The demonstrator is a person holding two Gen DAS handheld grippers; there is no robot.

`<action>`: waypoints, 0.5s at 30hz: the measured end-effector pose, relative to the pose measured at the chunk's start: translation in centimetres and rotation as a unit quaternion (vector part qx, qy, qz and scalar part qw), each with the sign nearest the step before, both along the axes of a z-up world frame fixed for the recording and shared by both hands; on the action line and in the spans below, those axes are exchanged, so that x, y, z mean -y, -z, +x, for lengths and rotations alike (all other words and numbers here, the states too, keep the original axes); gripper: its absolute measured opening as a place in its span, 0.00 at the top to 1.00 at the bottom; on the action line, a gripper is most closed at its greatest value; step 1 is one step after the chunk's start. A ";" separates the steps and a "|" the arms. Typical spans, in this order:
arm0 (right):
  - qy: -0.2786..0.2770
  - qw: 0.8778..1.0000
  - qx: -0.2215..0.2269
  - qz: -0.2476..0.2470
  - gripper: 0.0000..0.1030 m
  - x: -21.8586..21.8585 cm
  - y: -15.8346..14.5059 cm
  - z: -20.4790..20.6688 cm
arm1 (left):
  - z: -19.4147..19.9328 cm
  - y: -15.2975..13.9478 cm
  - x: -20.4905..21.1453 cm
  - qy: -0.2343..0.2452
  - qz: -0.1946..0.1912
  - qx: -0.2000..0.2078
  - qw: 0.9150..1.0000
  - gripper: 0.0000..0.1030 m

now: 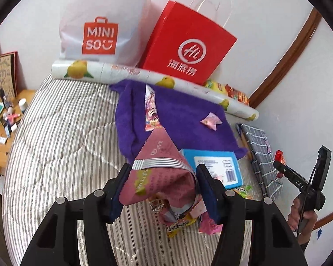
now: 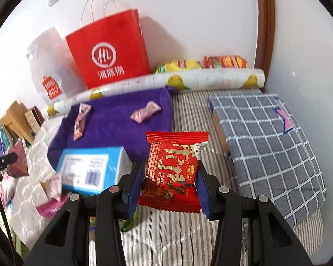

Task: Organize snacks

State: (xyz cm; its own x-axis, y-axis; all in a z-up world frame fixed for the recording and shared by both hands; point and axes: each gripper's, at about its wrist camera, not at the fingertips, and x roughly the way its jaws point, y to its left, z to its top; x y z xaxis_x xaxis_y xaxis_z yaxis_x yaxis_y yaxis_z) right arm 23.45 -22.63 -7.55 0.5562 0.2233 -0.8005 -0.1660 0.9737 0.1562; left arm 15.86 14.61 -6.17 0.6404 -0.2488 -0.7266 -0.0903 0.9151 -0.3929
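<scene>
A pink snack pouch [image 1: 157, 173] hangs clamped between the pads of the left gripper [image 1: 164, 186], lifted above the striped bedspread [image 1: 62, 133]; a red snack packet [image 2: 173, 173] sits pinched upright in the right gripper [image 2: 169, 188], also clear of the bed; just beyond them a blue box [image 2: 91, 168] overlaps the near edge of a purple towel [image 2: 117, 115], which carries two pink sweets; a red paper bag [image 2: 108, 48] stands at the far edge against the wall.
</scene>
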 end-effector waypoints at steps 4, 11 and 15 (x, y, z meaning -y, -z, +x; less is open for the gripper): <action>0.001 1.000 0.010 0.007 0.57 -0.4 -1.2 0.3 | 0.4 -1.0 0.1 -0.002 -0.002 0.010 1.000 0.45; -0.007 1.000 0.017 0.020 0.57 -1.7 -2.3 1.6 | 1.8 -2.4 0.5 0.002 -0.002 0.026 1.000 0.47; -0.018 0.999 0.018 0.023 0.57 -2.6 -2.1 2.4 | 2.9 -2.0 0.6 0.004 0.003 0.019 1.000 0.47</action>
State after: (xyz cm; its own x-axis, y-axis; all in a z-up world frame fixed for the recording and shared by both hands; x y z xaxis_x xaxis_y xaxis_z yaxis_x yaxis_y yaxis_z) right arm 25.88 -20.07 -5.40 0.5754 0.2798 -0.7685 -0.2071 0.9589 0.1940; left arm 18.72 13.98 -4.17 0.6659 -0.2500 -0.7029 -0.0678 0.9180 -0.3907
